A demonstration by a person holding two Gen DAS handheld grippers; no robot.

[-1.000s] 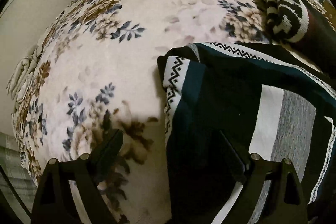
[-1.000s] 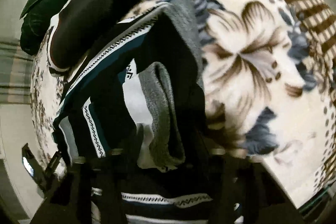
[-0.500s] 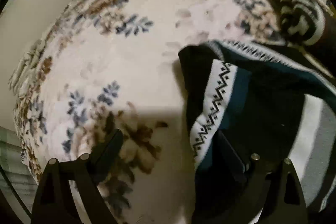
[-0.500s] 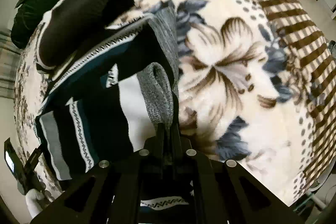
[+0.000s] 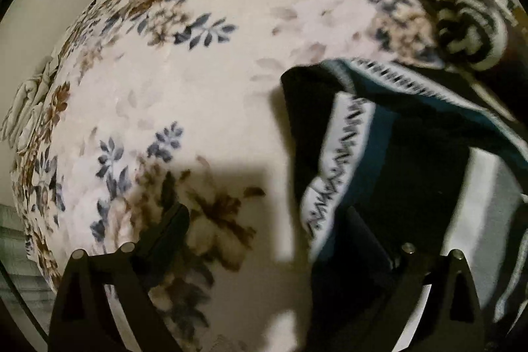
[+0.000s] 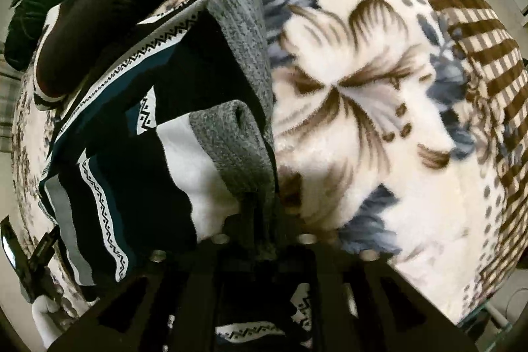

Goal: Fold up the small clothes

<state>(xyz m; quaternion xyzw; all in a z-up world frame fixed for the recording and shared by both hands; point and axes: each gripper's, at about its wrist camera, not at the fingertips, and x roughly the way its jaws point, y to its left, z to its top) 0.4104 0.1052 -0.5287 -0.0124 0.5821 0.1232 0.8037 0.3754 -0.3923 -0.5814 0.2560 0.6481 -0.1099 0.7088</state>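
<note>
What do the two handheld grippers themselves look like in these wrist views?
Both are matte black. The left gripper has two angular fingers on triangular cut-out brackets with small silver bolt heads. The right gripper shows the same black brackets, cut-outs and silver bolts. No cables, markings or sleeves are visible.

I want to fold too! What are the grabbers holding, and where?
The right gripper pinches the striped sweater by its grey edge. The left gripper is open, holding nothing.
</note>
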